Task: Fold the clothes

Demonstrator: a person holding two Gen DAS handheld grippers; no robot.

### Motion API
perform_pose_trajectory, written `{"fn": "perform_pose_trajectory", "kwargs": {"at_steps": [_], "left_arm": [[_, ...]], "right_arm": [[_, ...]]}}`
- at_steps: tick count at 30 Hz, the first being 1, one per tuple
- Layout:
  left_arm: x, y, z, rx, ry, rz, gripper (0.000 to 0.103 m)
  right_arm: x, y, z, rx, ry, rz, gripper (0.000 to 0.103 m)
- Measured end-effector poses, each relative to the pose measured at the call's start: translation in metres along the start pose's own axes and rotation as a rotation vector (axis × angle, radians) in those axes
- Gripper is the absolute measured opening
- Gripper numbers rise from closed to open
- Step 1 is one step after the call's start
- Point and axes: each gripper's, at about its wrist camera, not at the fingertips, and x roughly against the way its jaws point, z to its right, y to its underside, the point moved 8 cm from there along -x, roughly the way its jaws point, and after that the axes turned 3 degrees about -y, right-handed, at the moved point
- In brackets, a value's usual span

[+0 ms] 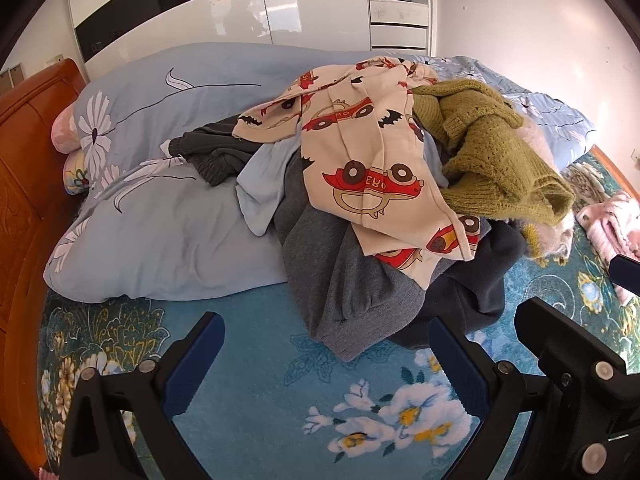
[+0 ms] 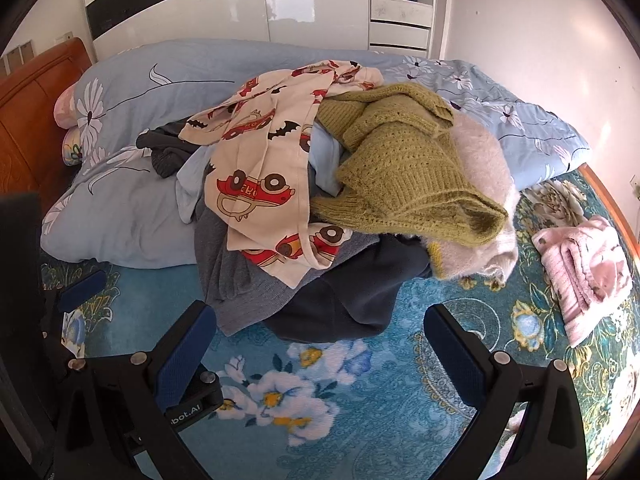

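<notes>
A bed covered by a teal floral-patterned blanket [image 1: 256, 344] fills both views, with a rumpled pale blue quilt printed with white flowers [image 1: 160, 240] bunched along its far side against an orange wooden headboard [image 1: 28, 128]. On the blanket, leaning against the quilt, sits an unfolded heap of clothes: a dark grey knitted garment [image 1: 328, 288] at the bottom, a cream fabric piece printed with red cars and black bats [image 1: 360, 168] draped over it, an olive-green chunky-knit sweater [image 2: 408, 168] on top toward the right, and a fluffy pale pink-white garment [image 2: 488, 184] beneath the sweater. Well apart to the right lies a folded pink fleece garment [image 2: 584, 264] on the blanket.

The left gripper [image 1: 326, 346] hangs above the blanket just in front of the heap, its blue-padded jaws spread wide, grasping nothing and touching no cloth. The right gripper [image 2: 320, 332] sits just beside it to the right, jaws likewise spread wide and empty, the grey garment's near edge lying between and beyond its fingertips without contact.
</notes>
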Motion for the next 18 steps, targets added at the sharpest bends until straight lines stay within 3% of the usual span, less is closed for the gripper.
{"fn": "perform_pose_trajectory", "kwargs": {"at_steps": [18], "left_arm": [[-0.004, 0.014, 0.001, -0.001, 0.011, -0.048, 0.103]], "right_arm": [[-0.004, 0.013, -0.002, -0.008, -0.005, -0.017, 0.103]]}}
